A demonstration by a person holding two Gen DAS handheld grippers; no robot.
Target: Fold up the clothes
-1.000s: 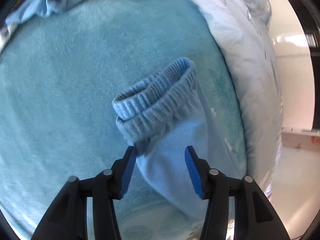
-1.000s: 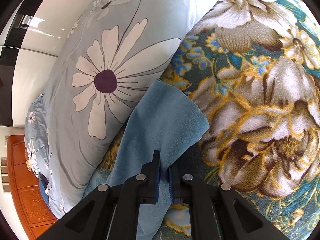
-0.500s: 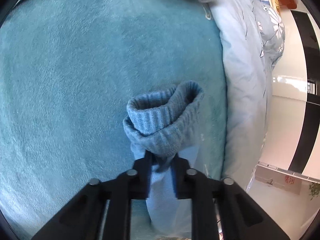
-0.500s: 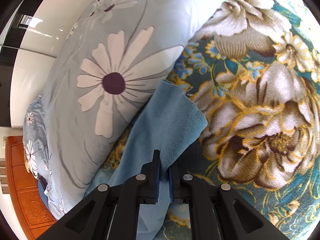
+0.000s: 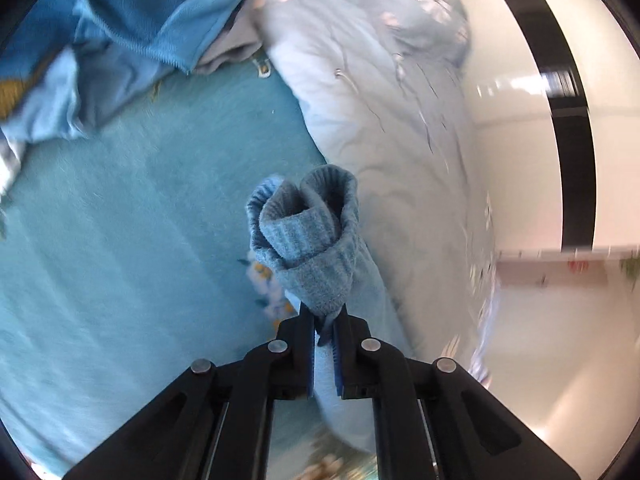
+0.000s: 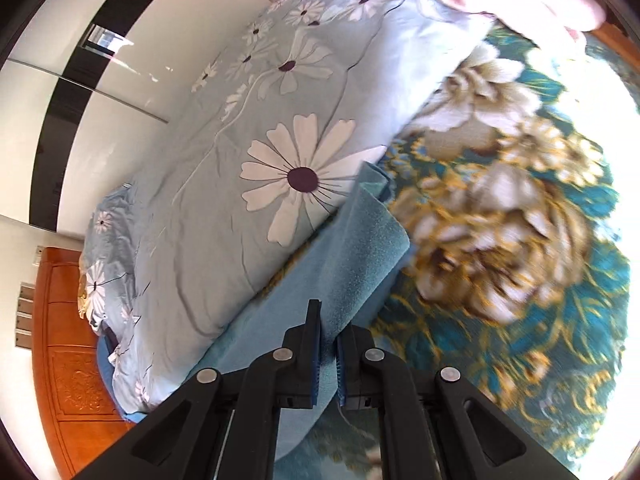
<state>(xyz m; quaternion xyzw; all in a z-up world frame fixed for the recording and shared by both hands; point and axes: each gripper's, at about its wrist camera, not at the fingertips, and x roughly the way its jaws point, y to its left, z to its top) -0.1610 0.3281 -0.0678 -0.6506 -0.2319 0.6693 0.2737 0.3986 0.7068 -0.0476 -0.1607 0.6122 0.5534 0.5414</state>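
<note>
A light blue garment with a ribbed cuff stands up from my left gripper, which is shut on the cloth just below the cuff and holds it above the teal blanket. My right gripper is shut on another edge of the blue garment, whose corner sticks out past the fingers beside the daisy quilt. The cloth between the two grippers is hidden.
A pale blue daisy-print quilt lies bunched along the bed's side. A teal flowered blanket covers the bed. More blue clothes lie heaped at the far end. A wooden headboard and white wardrobe doors stand beyond.
My left gripper closed on the garment below the ribbed cuff and lifted it, swinging toward the heap of clothes. My right gripper stayed shut on the cloth and rose and turned.
</note>
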